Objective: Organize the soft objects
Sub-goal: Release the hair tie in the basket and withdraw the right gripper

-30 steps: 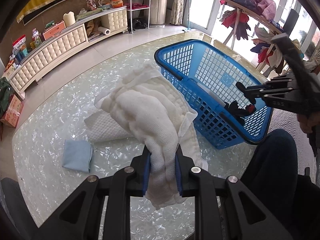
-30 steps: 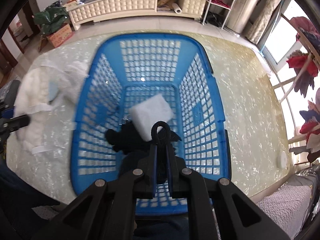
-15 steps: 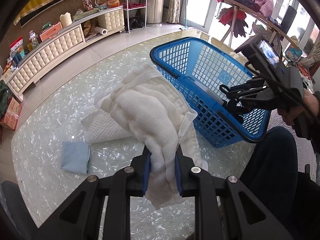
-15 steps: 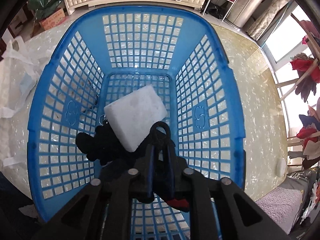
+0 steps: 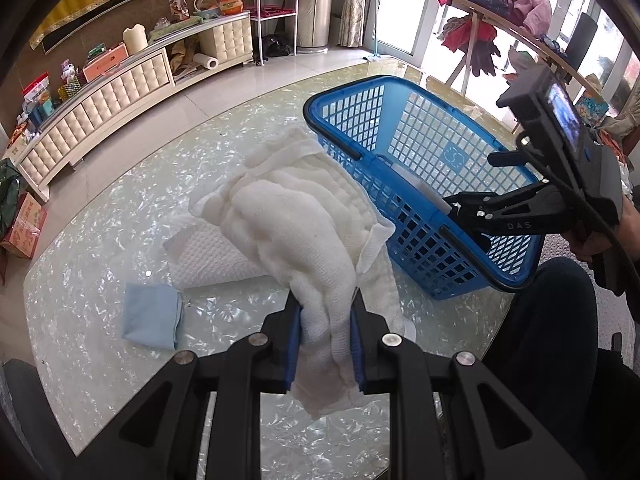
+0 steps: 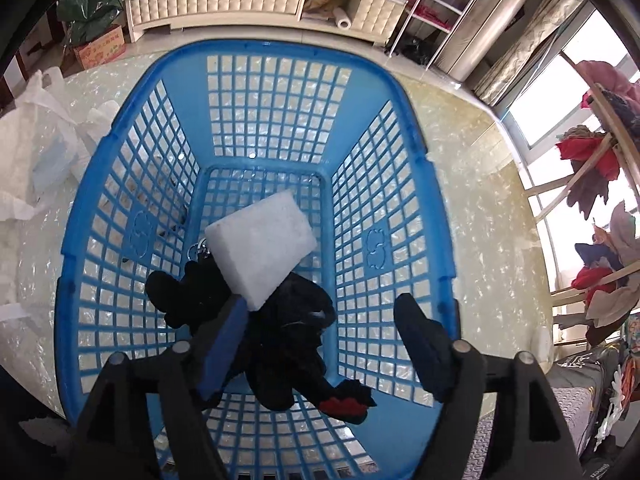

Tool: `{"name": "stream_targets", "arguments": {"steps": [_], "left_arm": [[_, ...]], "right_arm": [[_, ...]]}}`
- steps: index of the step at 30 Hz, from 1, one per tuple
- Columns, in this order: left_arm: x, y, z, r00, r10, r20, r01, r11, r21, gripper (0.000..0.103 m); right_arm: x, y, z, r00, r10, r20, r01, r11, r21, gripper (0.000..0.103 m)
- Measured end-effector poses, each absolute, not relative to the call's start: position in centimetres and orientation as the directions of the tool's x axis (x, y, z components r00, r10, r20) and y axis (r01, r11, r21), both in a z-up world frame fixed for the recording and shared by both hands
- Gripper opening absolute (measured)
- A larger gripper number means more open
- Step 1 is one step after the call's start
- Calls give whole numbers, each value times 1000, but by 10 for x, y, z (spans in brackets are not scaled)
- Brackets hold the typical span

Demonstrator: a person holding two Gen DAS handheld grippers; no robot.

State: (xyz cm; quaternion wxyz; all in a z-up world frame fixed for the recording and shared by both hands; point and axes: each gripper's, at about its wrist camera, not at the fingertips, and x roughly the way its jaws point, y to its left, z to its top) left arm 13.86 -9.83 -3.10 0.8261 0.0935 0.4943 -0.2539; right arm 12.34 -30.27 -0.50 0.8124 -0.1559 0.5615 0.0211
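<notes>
My left gripper (image 5: 325, 330) is shut on a thick white quilted cloth (image 5: 296, 224), held above the glass table (image 5: 92, 248). To its right stands a blue mesh basket (image 5: 454, 156). My right gripper (image 6: 324, 308) hangs inside the basket (image 6: 276, 46); its jaws are opening and stand wide apart. A black plush toy (image 6: 288, 336) with a red part lies on the basket floor below them, with no pad pressing on it. A white foam block (image 6: 260, 244) rests partly on the toy.
A folded light-blue cloth (image 5: 150, 316) and a white waffle towel (image 5: 212, 252) lie on the table left of the basket. A person's dark-trousered knee (image 5: 540, 320) is at the table's near right edge. A cream cabinet (image 5: 120, 92) lines the far wall.
My right gripper sank into the basket, then its jaws spread and let go of the black toy, which now lies on the basket floor. My left gripper kept still with the white cloth.
</notes>
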Motion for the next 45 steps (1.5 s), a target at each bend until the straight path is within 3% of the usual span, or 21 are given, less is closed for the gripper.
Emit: {"name": "stream_targets", "arguments": {"steps": [3, 9, 19, 27, 45], "left_arm": [[139, -102, -31, 378, -328, -865, 520, 849, -95, 19], [140, -111, -23, 388, -347, -854, 533, 840, -100, 19], [144, -120, 6, 397, -398, -827, 563, 817, -123, 19], [151, -145, 17, 394, -375, -839, 604, 794, -71, 19], [179, -201, 4, 315, -359, -879, 725, 689, -21, 20]], "right_arm": [[116, -303, 0, 385, -125, -914, -219, 950, -223, 90], [103, -311, 18, 415, -82, -906, -221, 957, -187, 98], [84, -318, 35, 466, -15, -885, -216, 968, -131, 100], [75, -333, 36, 486, -3, -874, -181, 978, -104, 100], [71, -349, 24, 465, 73, -882, -162, 987, -4, 100]]}}
